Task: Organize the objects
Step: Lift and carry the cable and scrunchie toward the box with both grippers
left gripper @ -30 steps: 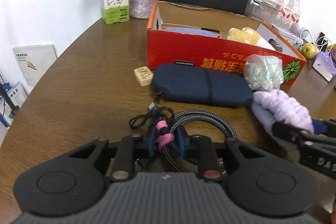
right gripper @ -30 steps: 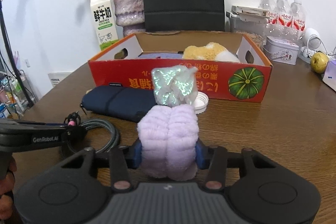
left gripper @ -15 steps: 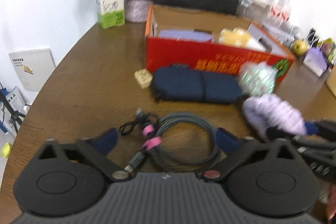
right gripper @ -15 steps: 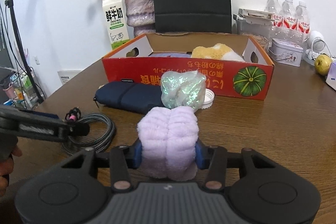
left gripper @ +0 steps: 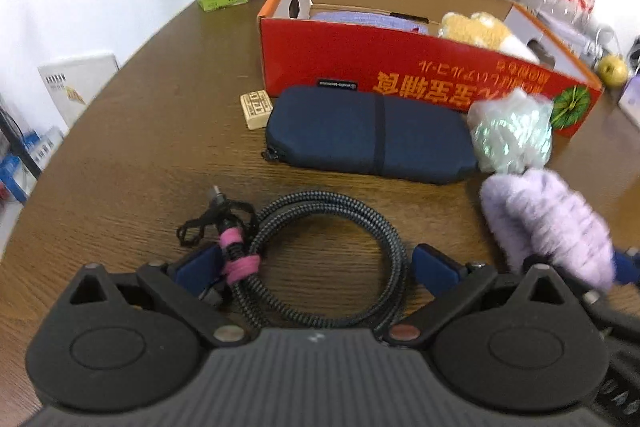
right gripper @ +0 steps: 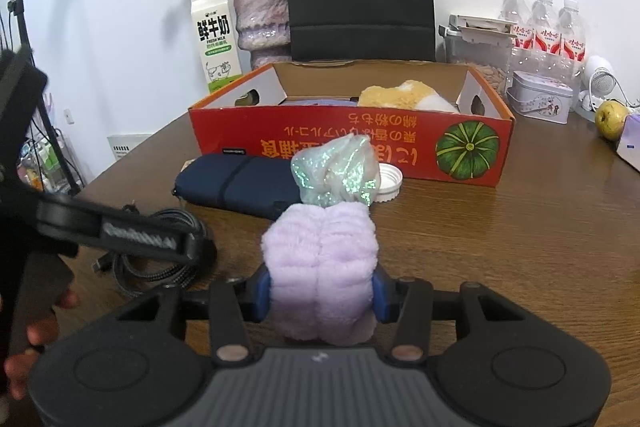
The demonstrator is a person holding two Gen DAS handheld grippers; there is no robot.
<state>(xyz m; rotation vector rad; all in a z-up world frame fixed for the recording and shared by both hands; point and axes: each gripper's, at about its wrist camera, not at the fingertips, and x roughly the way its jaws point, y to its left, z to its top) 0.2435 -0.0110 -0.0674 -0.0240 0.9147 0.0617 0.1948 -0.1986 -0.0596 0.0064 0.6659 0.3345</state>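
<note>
Box [right gripper: 352, 143] is the landmark, coiled cable [left gripper: 320, 259] lying well before it between the wide-apart left gripper [left gripper: 316, 265], right gripper [right gripper: 320, 291] clamped on the purple towel [right gripper: 320, 267]: best close squarely across the coil.

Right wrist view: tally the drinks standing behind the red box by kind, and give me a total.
Milk carton: 1
Water bottles: 3
Total: 4
</note>
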